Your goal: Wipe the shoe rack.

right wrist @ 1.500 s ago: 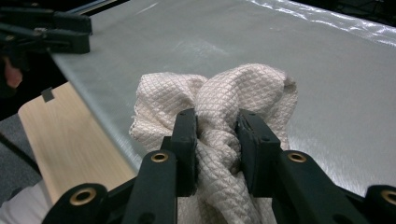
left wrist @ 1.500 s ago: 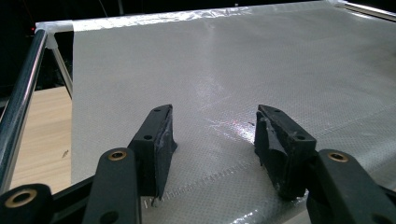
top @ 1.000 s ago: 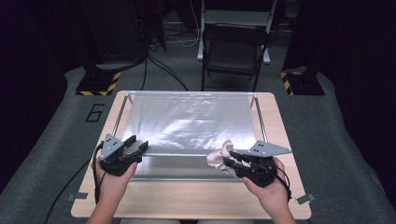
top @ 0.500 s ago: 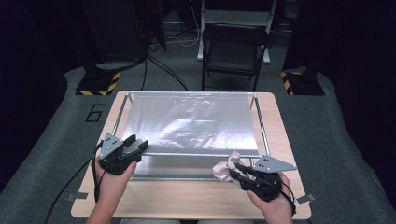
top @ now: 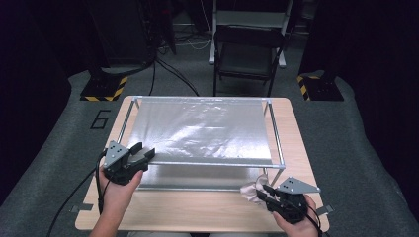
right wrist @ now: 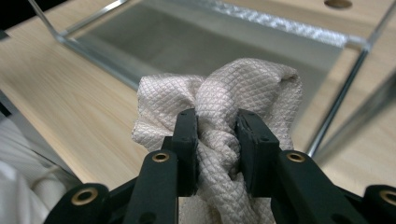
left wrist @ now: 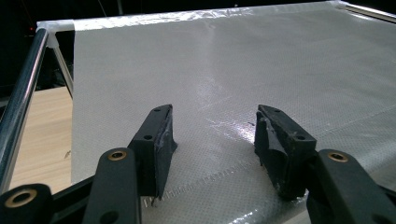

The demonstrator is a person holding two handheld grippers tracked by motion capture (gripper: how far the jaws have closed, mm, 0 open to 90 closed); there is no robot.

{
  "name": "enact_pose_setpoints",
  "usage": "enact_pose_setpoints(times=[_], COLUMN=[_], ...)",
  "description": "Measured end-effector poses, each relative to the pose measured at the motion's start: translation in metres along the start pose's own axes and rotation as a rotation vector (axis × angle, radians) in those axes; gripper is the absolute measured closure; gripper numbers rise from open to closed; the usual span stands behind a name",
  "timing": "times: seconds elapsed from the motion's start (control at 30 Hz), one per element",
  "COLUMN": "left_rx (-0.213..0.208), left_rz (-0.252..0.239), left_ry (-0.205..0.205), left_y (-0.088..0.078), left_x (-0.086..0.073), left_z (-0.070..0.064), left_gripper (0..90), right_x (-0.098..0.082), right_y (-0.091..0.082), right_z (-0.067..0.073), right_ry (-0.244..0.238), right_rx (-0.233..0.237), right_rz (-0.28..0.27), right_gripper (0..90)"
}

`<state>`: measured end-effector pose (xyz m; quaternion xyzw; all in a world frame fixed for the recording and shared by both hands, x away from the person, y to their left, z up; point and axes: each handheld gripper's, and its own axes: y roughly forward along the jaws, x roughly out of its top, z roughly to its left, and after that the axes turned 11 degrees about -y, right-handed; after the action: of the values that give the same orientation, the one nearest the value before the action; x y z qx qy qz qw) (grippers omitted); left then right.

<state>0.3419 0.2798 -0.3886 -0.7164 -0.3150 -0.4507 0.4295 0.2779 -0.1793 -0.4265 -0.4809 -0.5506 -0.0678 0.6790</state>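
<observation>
A bunched cloth (right wrist: 219, 116) is clamped in the right gripper (right wrist: 217, 140) near the table's (top: 207, 212) right corner.
The left gripper (left wrist: 212, 135) is held with jaws apart, seemingly just above the plastic-covered frame (top: 197, 128).

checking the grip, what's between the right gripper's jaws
A bunched pale cloth, pinched between the right gripper jaws, seen in the right gripper view.

— What's cut off or hidden?
— The crumpled beige quilted cloth (right wrist: 219, 121) runs off the bottom edge of the right gripper view, pinched behind the black jaws.
— And the shiny silver sheet on its metal frame (left wrist: 224, 70)?
— Cropped at the right edge of the left gripper view.
</observation>
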Motion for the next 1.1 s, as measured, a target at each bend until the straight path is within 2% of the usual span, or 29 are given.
enact_pose_setpoints(times=[0.2,0.37,0.4,0.63,0.73,0.83,0.9,0.93,1.1], left_rx=[0.003,0.002,0.002,0.006,0.007,0.008,0.009,0.009,0.011], left_rz=[-0.002,-0.002,-0.002,-0.002,-0.001,-0.001,-0.002,-0.002,-0.006], left_ry=[0.003,0.002,0.002,0.003,-0.002,-0.002,0.000,0.001,0.002], left_y=[0.000,0.000,0.000,0.000,0.001,0.001,0.001,0.001,0.001], left_x=[0.000,0.000,0.000,0.000,0.001,0.001,0.001,0.001,0.000], left_z=[0.000,0.000,0.000,0.002,0.003,0.003,0.003,0.003,0.003], left_gripper=[47.0,47.0,47.0,47.0,47.0,47.0,47.0,47.0,47.0], right_x=[-0.032,-0.049,-0.051,-0.057,-0.061,-0.064,-0.065,-0.067,-0.076], right_y=[0.013,0.022,0.024,0.035,0.039,0.040,0.041,0.040,0.034], right_z=[-0.004,-0.012,-0.012,-0.014,-0.018,-0.022,-0.022,-0.023,-0.029], right_ry=[0.058,0.092,0.099,0.069,0.092,0.072,0.078,0.062,0.105], right_rx=[-0.006,-0.017,-0.022,-0.055,-0.059,-0.074,-0.086,-0.079,-0.106], right_rz=[0.026,0.036,0.037,0.060,0.063,0.077,0.082,0.093,0.109], right_gripper=[70.0,70.1,70.1,70.1,70.2,70.2,70.1,70.2,70.6])
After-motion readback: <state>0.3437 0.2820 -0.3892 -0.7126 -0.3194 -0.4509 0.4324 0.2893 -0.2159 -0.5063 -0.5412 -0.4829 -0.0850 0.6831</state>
